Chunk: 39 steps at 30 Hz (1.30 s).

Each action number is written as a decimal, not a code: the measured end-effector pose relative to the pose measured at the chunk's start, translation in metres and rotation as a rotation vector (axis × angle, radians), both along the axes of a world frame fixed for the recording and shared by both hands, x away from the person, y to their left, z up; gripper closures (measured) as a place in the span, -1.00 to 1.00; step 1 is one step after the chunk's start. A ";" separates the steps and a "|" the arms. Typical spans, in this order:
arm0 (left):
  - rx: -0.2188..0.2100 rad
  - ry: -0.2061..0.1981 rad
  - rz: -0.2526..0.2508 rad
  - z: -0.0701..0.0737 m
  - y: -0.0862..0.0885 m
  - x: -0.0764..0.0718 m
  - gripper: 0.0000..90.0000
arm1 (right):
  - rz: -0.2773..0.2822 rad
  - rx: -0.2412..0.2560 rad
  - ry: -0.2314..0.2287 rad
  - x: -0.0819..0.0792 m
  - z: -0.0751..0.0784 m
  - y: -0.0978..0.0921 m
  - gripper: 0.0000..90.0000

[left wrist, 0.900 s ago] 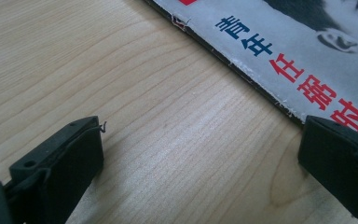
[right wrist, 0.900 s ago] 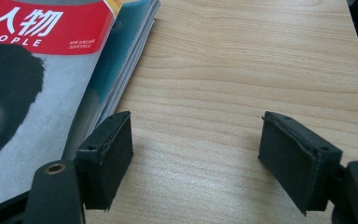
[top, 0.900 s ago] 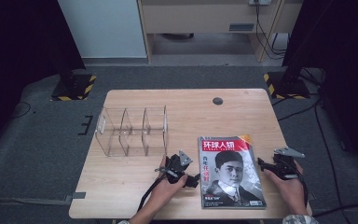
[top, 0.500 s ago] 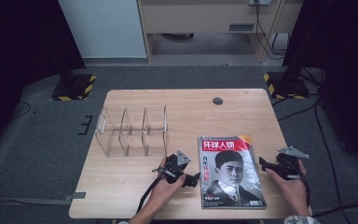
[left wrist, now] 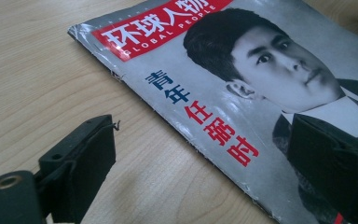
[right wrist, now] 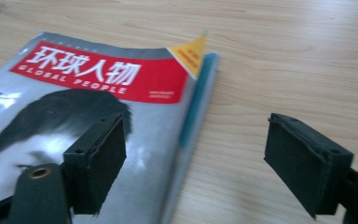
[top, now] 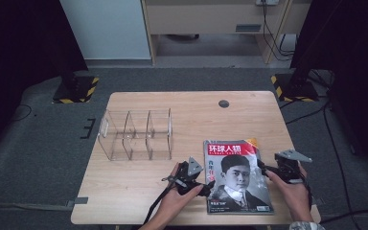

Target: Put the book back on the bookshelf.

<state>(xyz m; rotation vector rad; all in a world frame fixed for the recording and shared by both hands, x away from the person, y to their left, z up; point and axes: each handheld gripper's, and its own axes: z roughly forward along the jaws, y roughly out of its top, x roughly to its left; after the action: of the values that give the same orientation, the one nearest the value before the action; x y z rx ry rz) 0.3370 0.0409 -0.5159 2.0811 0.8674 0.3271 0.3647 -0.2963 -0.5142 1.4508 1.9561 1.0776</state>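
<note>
High view: magazine [top: 237, 176] lies flat, long axis running away from person.

Right gripper [right wrist: 193, 172] open above the edge of a magazine [right wrist: 84, 116] on a wooden worktop [right wrist: 284, 60].

The two black fingers [right wrist: 95, 163] rise from the bottom of the frame, wide apart, with nothing between them. The left one stands in front of the grey cover, the right one in front of bare wood at the lower right. The magazine fills the left half of the frame; its red title band with white letters lies in the upper left, a yellow corner beside it. Its right edge runs down the middle of the frame, between the fingers.
</note>
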 end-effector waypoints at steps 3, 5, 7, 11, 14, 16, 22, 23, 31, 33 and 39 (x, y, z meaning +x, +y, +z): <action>0.003 -0.003 0.004 0.000 -0.004 -0.002 -0.73 | 0.029 -0.017 0.004 0.003 -0.001 0.008 -0.45; -0.003 -0.003 0.004 0.000 -0.007 -0.004 -0.61 | 0.046 -0.023 -0.001 0.003 -0.001 0.013 -0.37; -0.001 -0.005 -0.007 -0.001 -0.010 -0.007 -0.48 | 0.058 -0.028 0.001 0.003 -0.001 0.016 -0.31; -0.002 -0.009 -0.015 -0.002 -0.015 -0.013 -0.33 | 0.076 -0.030 0.021 0.003 -0.003 0.018 -0.18; 0.002 -0.012 -0.034 -0.002 -0.020 -0.015 -0.28 | 0.079 -0.027 0.017 0.003 -0.003 0.018 -0.16; 0.011 -0.007 -0.047 -0.006 -0.024 -0.016 -0.21 | 0.078 -0.022 0.018 0.003 -0.003 0.018 -0.20; 0.047 -0.010 -0.062 -0.014 -0.030 -0.018 -0.16 | 0.076 -0.040 0.025 0.003 -0.006 0.020 -0.37; 0.055 -0.019 -0.065 -0.014 -0.030 -0.018 -0.14 | 0.076 -0.037 0.024 0.003 -0.006 0.020 -0.38; 0.073 -0.046 -0.085 -0.017 -0.031 -0.018 -0.12 | 0.097 -0.036 0.048 0.004 -0.009 0.024 -0.39; 0.066 -0.036 -0.088 -0.017 -0.030 -0.017 -0.12 | 0.100 -0.020 0.064 0.005 -0.012 0.023 -0.43; 0.072 -0.039 -0.091 -0.017 -0.031 -0.017 -0.12 | 0.110 -0.015 0.077 0.006 -0.014 0.024 -0.48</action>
<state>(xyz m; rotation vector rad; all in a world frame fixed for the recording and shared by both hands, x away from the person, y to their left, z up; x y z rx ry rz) 0.3200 0.0101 -0.5333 2.1662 0.7452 0.3539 0.3704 -0.2721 -0.5282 1.4099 2.1150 1.0655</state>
